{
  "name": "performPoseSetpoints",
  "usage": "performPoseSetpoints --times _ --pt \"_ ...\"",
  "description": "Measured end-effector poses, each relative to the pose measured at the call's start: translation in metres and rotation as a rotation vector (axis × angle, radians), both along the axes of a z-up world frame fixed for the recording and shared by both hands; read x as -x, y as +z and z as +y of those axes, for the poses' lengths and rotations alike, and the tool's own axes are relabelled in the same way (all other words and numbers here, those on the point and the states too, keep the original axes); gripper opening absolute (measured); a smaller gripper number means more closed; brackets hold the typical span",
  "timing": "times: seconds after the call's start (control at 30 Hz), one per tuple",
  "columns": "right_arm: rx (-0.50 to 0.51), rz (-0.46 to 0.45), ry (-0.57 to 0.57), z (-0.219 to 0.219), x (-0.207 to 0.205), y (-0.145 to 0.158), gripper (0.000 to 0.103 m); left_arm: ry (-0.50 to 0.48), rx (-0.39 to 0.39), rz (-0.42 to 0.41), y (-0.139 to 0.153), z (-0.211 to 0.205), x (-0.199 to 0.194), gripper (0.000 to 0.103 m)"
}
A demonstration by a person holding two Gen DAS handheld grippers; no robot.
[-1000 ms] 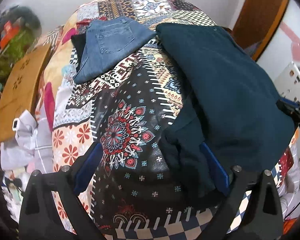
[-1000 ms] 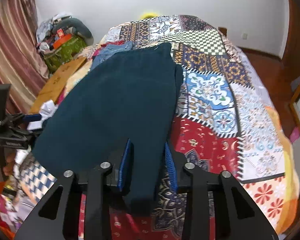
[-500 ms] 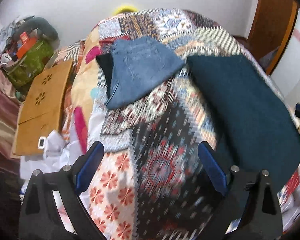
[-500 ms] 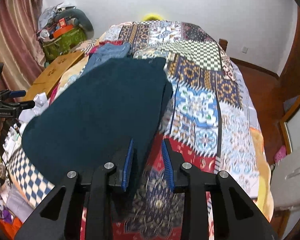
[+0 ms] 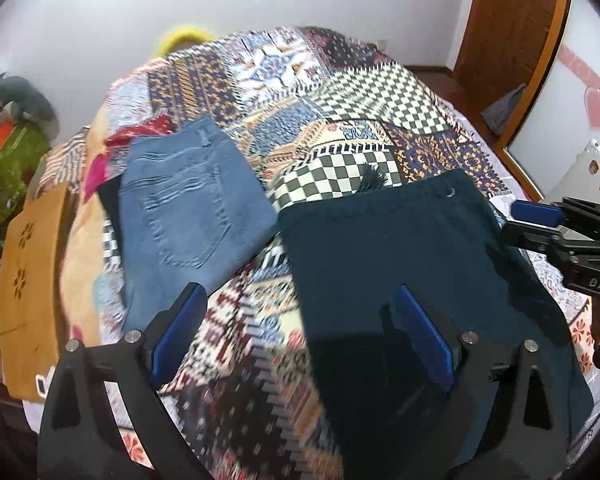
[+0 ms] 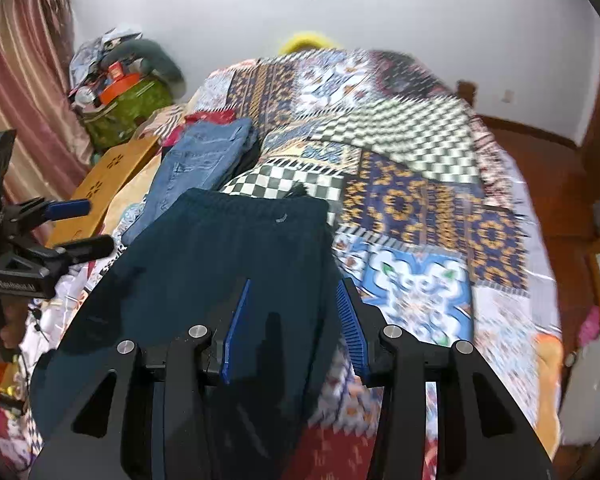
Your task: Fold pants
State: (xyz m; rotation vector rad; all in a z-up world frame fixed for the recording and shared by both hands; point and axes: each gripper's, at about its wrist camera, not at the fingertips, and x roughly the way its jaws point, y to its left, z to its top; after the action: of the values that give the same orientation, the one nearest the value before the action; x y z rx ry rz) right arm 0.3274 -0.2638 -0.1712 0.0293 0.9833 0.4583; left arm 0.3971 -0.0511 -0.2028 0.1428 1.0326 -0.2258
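Teal pants (image 6: 228, 280) lie folded flat on the patchwork bed (image 6: 420, 208), directly beneath the right gripper (image 6: 292, 328) and just right of the left gripper (image 5: 300, 336). Both grippers hover open, holding nothing, so one fold looks finished; next, each likely needs an edge to grasp.

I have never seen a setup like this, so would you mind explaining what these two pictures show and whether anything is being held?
There is no robot here: a person holds a hand tool with two fingers in each hand, and each tool carries a wide-angle camera looking forward along its fingers. One picture comes from the left gripper, the other from the right gripper; each also appears at the edge of the other's view. Both look down on a bed with a patchwork quilt. On it lie folded dark teal pants and, beside them, folded blue jeans. A wooden board leans beside the bed. Both grippers are open over the teal pants and hold nothing.
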Motion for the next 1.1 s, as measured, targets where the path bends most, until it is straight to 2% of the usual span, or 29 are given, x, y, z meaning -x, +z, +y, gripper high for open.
performPoseSetpoints --times 0.1,0.13,0.2,0.27,0.47,0.63,0.7,0.77,0.83,1.0,1.03,1.1 --pt "0.005 0.036 0.001 0.006 -0.021 -0.014 0.038 -0.008 -0.005 0.032 -0.018 -0.006 -0.017 0.096" --pt "-0.002 0.043 0.001 0.006 -0.025 -0.018 0.028 -0.01 -0.009 0.041 -0.024 -0.007 -0.02 0.096" --pt "-0.036 0.06 0.009 0.005 -0.03 -0.024 0.018 0.001 -0.039 0.063 -0.039 -0.01 -0.029 0.097" --pt "-0.045 0.051 0.008 0.004 -0.03 -0.027 0.018 0.007 -0.028 0.07 -0.049 -0.008 -0.033 0.097" --pt "0.047 0.016 0.016 0.01 -0.03 -0.045 0.014 0.036 0.04 0.097 -0.065 0.001 -0.04 0.1" --pt "0.076 0.017 0.007 0.009 -0.028 -0.033 0.015 0.049 0.035 0.063 -0.053 0.002 -0.033 0.097" --pt "0.065 -0.001 -0.002 0.004 -0.02 -0.021 0.015 0.059 0.029 0.047 -0.043 0.002 -0.027 0.092" --pt "0.055 -0.015 0.0 -0.001 -0.009 -0.006 0.019 0.07 0.032 0.025 -0.031 0.004 -0.019 0.091" --pt "0.05 -0.042 -0.005 -0.006 0.004 0.009 0.035 0.077 0.051 -0.008 -0.015 0.006 -0.008 0.091" --pt "0.059 -0.118 0.009 -0.007 0.036 0.034 0.058 0.058 0.067 -0.112 0.02 0.006 0.025 0.091" --pt "0.06 -0.125 0.008 -0.005 0.04 0.034 0.066 0.055 0.057 -0.126 0.025 0.006 0.032 0.091" --pt "0.06 -0.146 0.002 -0.006 0.054 0.037 0.076 0.042 0.054 -0.126 0.03 0.006 0.043 0.091"
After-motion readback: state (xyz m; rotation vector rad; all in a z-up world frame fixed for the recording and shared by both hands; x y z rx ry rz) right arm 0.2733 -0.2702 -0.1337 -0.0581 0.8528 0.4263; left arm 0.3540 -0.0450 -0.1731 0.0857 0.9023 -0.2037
